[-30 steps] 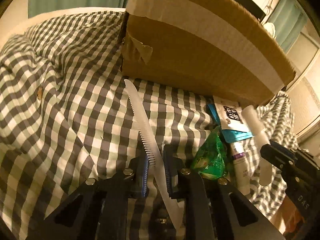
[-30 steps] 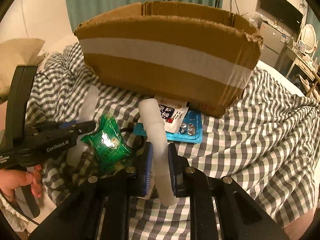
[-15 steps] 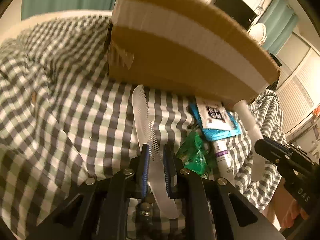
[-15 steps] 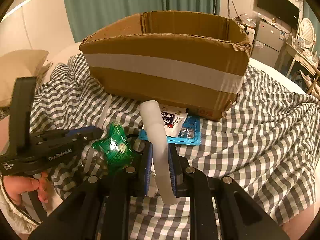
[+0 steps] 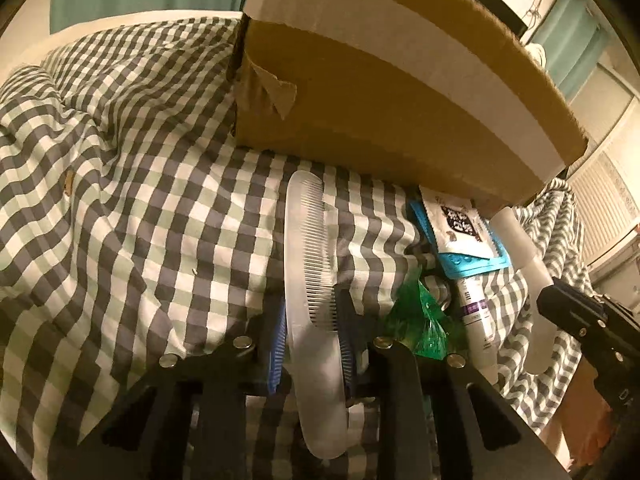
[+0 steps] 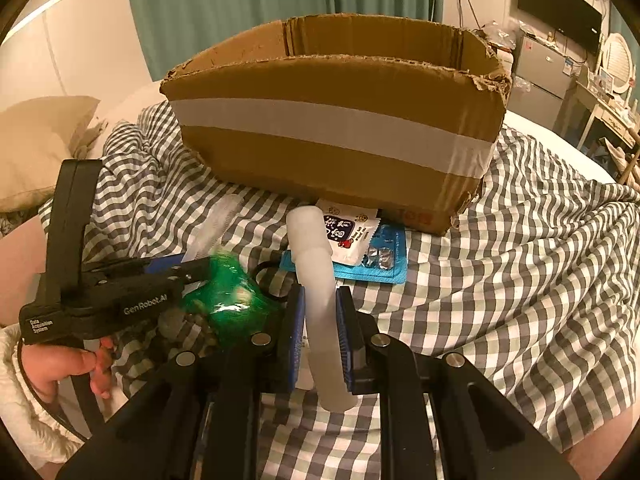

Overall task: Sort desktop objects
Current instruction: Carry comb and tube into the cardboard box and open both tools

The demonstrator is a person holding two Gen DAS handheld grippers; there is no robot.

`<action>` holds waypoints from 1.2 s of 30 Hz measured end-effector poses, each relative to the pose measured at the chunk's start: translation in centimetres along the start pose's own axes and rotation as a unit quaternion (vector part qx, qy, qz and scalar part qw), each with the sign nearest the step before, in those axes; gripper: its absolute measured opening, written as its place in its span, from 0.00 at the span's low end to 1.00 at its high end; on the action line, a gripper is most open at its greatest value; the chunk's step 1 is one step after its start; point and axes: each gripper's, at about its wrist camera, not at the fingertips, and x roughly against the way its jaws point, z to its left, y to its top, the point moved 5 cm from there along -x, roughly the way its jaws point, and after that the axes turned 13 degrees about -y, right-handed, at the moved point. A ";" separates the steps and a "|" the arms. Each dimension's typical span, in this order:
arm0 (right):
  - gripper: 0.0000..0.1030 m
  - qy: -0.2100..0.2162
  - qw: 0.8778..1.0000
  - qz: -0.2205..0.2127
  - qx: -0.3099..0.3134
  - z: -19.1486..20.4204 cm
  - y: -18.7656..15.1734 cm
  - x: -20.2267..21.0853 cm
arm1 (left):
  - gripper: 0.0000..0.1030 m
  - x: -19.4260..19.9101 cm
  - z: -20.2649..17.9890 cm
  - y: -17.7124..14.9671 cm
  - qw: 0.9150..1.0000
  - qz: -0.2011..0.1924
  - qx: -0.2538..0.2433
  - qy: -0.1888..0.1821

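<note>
Two items in the jaws: left gripper (image 5: 312, 340) opening around white comb (image 5: 306, 248), pads apparently clear; right gripper (image 6: 320, 332) clamped on frosted tube (image 6: 316, 280). Nothing visibly boxed yet; interior of cardboard box (image 6: 336, 136) hidden. Green packet (image 6: 230, 300), white sachet (image 6: 350, 234), blue blister pack (image 6: 384, 264) left near bed's middle. Checked bedspread (image 6: 540, 280); teal curtains, television behind.

left gripper (image 6: 192, 270) body: "GenRobot.AI" in white | its handle end: "Data Acquisition System", small | white sachet (image 6: 348, 232): printed characters, not legible | cardboard box (image 6: 332, 136): red mark, unreadable
</note>
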 end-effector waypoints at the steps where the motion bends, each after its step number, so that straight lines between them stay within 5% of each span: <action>1: 0.15 -0.002 1.000 -0.002 0.000 0.0 0.0 0.1 | 0.23 0.2 -0.1 0.0 1.000 -0.004 -0.002 -0.001; 12: 0.15 -0.001 0.999 -0.031 -0.013 -0.8 0.6 3.0 | 0.23 7.0 -2.7 0.8 0.997 -0.075 -0.033 -0.004; 23: 0.15 0.004 0.997 -0.079 -0.027 -1.7 2.6 6.8 | 0.23 9.8 -8.7 4.2 0.985 -0.120 -0.121 -0.010; 36: 0.15 0.017 0.988 -0.145 -0.041 -4.4 12.7 9.1 | 0.23 10.6 -12.9 14.0 0.974 -0.121 -0.189 -0.032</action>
